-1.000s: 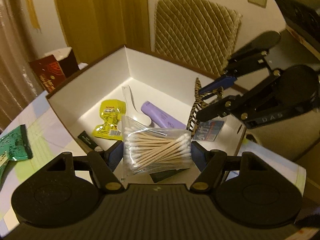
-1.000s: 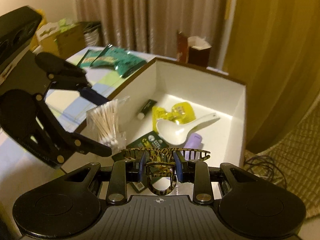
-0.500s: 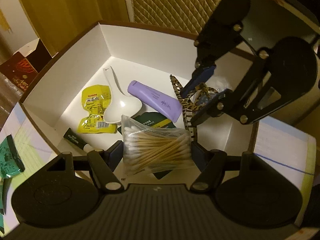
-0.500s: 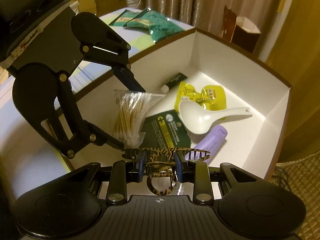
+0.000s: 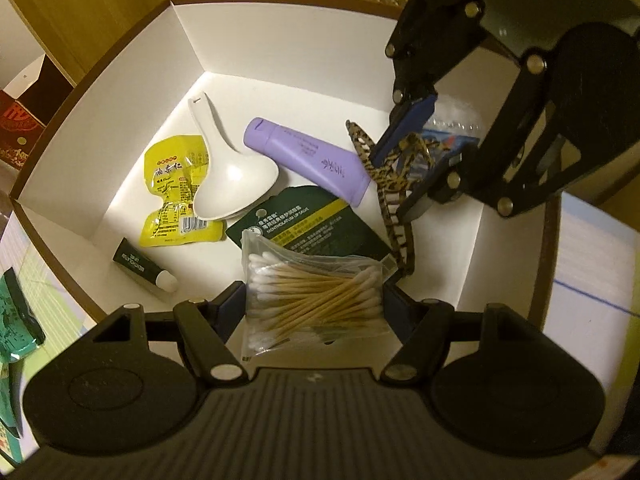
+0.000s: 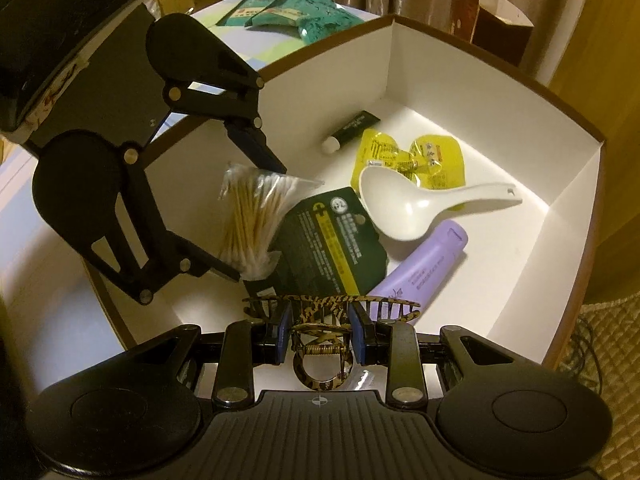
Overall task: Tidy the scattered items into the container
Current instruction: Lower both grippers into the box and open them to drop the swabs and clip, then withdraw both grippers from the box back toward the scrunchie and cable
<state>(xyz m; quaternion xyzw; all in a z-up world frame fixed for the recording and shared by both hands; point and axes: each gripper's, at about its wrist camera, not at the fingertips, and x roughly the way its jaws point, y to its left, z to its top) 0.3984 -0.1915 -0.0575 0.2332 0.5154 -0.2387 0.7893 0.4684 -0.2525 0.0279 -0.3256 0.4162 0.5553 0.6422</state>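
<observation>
A large white cardboard box with a brown rim (image 5: pixel 188 52) (image 6: pixel 472 92) fills both views, its near edge cut off by the gripper bodies. Inside it, the left gripper (image 5: pixel 314 300) (image 6: pixel 256 220) is seen clamped on a clear plastic bag of wooden cotton swabs (image 5: pixel 312 300) (image 6: pixel 252 216), held above the box floor; the lower end of the bag is hidden behind the gripper body in the left wrist view. The right gripper (image 6: pixel 320 336) (image 5: pixel 400 176) is closed on a leopard-patterned hair claw clip (image 6: pixel 324 320) (image 5: pixel 394 196), also over the box interior; its ring end is partly covered by the gripper housing.

On the box floor a dark green card-backed package with a yellow stripe (image 5: pixel 308 216) (image 6: pixel 332 240) lies partly under the swab bag. A lilac plastic tube (image 5: pixel 308 160) (image 6: pixel 420 268) lies beside it, its tail hidden behind the clip in the right wrist view. A white ceramic soup spoon (image 5: pixel 232 176) (image 6: pixel 416 204) overlaps a crumpled yellow foil snack packet (image 5: pixel 172 196) (image 6: pixel 412 156). A small dark green lip-balm tube with a white cap (image 5: pixel 144 268) (image 6: pixel 352 128) lies near the wall. A blue-and-clear item (image 5: pixel 448 140) behind the right gripper cannot be made out.
</observation>
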